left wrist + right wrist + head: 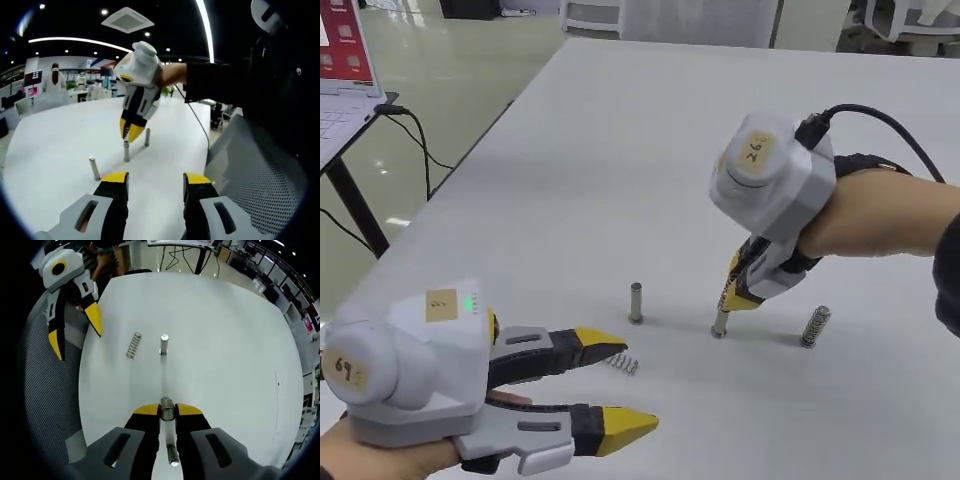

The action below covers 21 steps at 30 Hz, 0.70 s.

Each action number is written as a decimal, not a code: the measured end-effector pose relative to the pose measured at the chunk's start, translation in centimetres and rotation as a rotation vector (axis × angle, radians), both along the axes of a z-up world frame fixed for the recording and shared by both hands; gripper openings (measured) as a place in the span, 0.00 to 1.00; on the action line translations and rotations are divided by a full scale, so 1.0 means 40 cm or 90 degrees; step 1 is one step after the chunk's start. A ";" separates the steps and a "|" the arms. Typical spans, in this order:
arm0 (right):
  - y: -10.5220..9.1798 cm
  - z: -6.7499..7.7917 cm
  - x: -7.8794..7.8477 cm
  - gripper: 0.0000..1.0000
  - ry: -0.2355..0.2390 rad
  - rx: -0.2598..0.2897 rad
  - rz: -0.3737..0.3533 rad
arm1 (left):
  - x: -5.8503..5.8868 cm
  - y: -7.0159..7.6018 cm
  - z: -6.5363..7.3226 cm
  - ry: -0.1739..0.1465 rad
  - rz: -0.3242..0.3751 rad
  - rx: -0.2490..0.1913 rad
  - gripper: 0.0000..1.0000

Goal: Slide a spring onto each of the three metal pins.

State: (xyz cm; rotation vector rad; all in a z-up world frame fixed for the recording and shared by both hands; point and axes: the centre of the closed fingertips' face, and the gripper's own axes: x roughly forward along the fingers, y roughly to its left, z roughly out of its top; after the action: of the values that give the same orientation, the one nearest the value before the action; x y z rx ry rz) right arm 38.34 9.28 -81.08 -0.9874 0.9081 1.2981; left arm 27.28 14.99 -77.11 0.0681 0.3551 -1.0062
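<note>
The right gripper [732,298] pinches a spring [168,410] atop the middle pin [719,325] near the front edge of the desk [620,150] and should lower it plumb so the coils don't snag, while the left gripper [632,382] hovers, jaws apart, by the loose spring [622,363].

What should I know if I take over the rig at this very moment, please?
Left gripper: open, empty, hovering near the loose spring lying on the table.
Right gripper: shut on the held spring, at the top of the middle pin.
Done: the right-hand pin wears its spring.
Left: seat the held spring, then put the loose spring on the bare left-hand pin.
</note>
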 end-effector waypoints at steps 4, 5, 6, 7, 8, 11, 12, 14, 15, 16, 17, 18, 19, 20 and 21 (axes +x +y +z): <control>-0.001 -0.016 -0.004 0.08 0.005 -0.012 0.002 | 0.000 0.000 0.000 0.000 0.000 -0.001 0.37; 0.000 -0.019 -0.005 0.08 0.007 -0.014 0.002 | 0.000 0.000 0.000 0.000 0.001 -0.001 0.37; 0.001 -0.020 -0.006 0.08 0.008 -0.014 0.002 | 0.001 0.000 0.000 0.000 0.001 0.000 0.37; 0.002 -0.022 -0.007 0.08 0.009 -0.015 0.002 | 0.001 0.000 -0.001 0.000 0.001 0.000 0.37; 0.004 -0.025 -0.008 0.08 0.010 -0.016 0.003 | 0.001 0.000 0.000 0.000 0.001 0.000 0.37; 0.003 -0.040 -0.009 0.08 0.013 -0.022 0.003 | 0.001 0.000 0.000 0.000 0.002 0.000 0.37; 0.002 -0.044 -0.009 0.08 0.014 -0.023 0.002 | 0.001 0.000 0.000 0.000 0.002 0.000 0.37; 0.001 -0.052 -0.010 0.08 0.017 -0.025 0.002 | 0.001 0.001 -0.001 0.000 0.003 0.000 0.37; 0.000 -0.058 -0.010 0.08 0.018 -0.026 0.002 | 0.001 0.001 -0.001 0.000 0.003 0.000 0.37; 0.000 -0.063 -0.010 0.09 0.020 -0.027 0.002 | 0.001 0.001 -0.001 0.000 0.003 0.001 0.37; 0.000 -0.067 -0.008 0.09 0.020 -0.028 0.002 | 0.001 0.001 -0.001 0.000 0.003 0.001 0.37; -0.001 -0.072 -0.007 0.09 0.022 -0.029 0.002 | 0.001 0.001 -0.002 0.001 0.003 0.001 0.37; -0.002 -0.077 -0.007 0.09 0.023 -0.031 0.002 | 0.001 0.001 -0.002 0.000 0.003 0.001 0.37; -0.002 -0.080 -0.008 0.09 0.023 -0.032 0.001 | 0.001 0.001 -0.002 0.000 0.004 0.001 0.37; -0.002 -0.083 -0.007 0.09 0.023 -0.033 0.001 | 0.002 0.001 -0.001 0.000 0.004 0.001 0.37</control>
State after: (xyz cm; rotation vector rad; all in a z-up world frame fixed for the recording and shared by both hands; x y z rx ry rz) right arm 38.05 9.18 -84.40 -1.0067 0.9731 1.3027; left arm 27.34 15.04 -77.17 0.0677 0.3557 -0.9992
